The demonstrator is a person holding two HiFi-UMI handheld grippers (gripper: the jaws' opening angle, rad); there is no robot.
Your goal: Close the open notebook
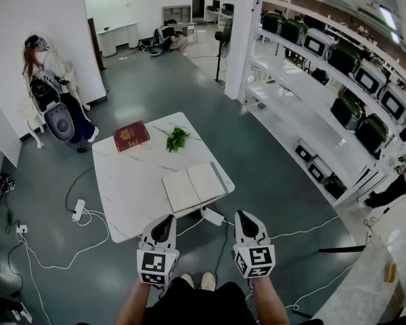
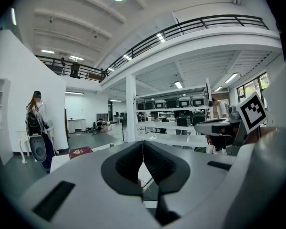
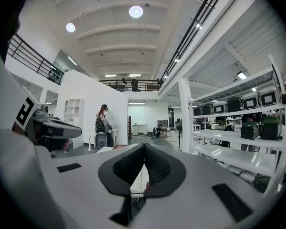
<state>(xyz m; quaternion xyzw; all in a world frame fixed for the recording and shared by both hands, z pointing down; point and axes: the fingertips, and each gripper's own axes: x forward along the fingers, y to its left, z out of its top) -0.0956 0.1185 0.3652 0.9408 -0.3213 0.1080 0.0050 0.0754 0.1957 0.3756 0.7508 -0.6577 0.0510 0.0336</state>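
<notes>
The left tool and right tool share a smooth pale grey shell tapering to a blunt tip, with black ribbed pads lining the jaws (dark rectangular slots mark the shell on either side). Each carries a white cube printed with black square markers. The person wears black clothing and pale shoes.

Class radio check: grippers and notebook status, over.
Left gripper, right gripper shut, empty, short of white marble table. Open cream-paged notebook flat at its near edge. Pages clear.
</notes>
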